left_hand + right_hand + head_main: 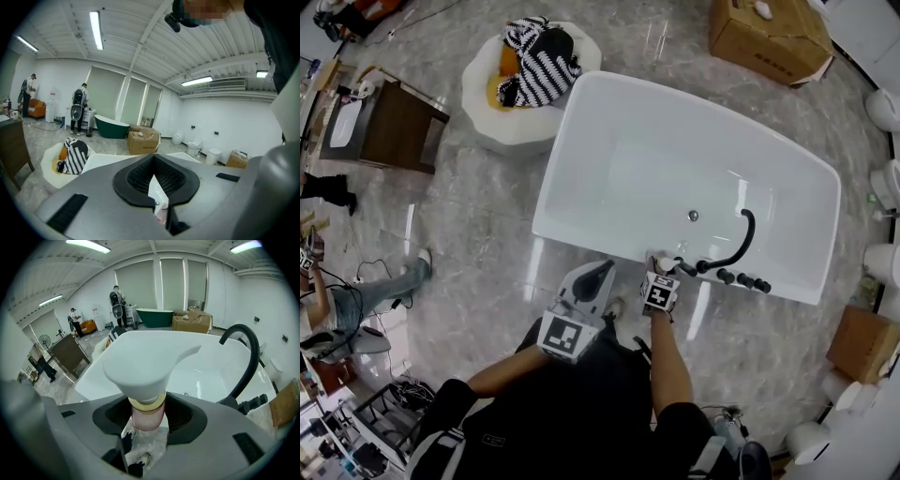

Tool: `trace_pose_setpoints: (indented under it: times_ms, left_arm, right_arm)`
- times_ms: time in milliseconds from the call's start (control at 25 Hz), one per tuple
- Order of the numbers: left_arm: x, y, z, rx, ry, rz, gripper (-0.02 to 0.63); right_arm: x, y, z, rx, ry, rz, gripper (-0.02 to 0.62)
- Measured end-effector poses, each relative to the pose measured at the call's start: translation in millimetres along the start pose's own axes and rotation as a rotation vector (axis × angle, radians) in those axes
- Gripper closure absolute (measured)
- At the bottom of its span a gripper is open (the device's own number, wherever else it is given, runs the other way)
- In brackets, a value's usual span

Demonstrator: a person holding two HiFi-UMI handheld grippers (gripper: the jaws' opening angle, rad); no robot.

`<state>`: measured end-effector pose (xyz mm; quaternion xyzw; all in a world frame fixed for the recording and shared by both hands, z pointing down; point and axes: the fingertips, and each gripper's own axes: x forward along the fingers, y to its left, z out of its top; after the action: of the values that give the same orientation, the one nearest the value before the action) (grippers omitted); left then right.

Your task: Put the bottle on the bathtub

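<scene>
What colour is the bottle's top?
White top on a pink bottle; best in the right gripper view.

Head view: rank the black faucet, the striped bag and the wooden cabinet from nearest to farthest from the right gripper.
From the right gripper, shut on the bottle:
1. Black faucet, just right, on the bathtub's near rim.
2. Striped bag, across the tub on the white pouf, upper left.
3. Wooden cabinet, far left, beyond the pouf.

bottle [145, 366] body mostly hidden between jaws of right gripper [148, 420]; cardboard box [769, 39] cut off by head view's top edge.
</scene>
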<state>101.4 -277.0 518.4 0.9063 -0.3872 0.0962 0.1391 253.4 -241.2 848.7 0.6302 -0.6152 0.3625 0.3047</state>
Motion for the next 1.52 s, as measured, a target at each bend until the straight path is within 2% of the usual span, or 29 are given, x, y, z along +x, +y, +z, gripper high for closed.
trace_pose_setpoints:
  times_ms: [120,320,440,800,1040,1520]
  left_arm:
    - [-1.8,2.5,-5.2,0.052,0.036,-0.002,0.591]
    - [-2.5,-0.9,1.7,-0.023,-0.020,0.006,0.591]
    - [-5.4,-1.4,-6.5,0.011,0.013,0.000,0.591]
    - [-15.2,-4.6,0.0,-0.028,-0.026,0.008,0.591]
    - [-23.6,-2.0,-0.2,-0.040,-0.031,0.023,0.591]
    - [-37.8,-16.0,2.1,-0.027,-0.054,0.017,0.591]
  right_arm:
    - [0.3,2.0,-0.4,-0.005,0.003,0.002,0.382]
    - [-1.1,6.6,-7.8,-0.034,0.011,0.003,0.380]
    - [-1.2,6.5,-11.7,-0.027,0.014,-0.004,0.380]
    - [-1.7,6.7,-15.3,-0.001,0.027,0.012,0.380]
    - [2.4,4.4,-28.3,0.021,0.078,-0.026,0.379]
    - [-18.3,3.0,-46.5,0.021,0.107,-0.038,0.379]
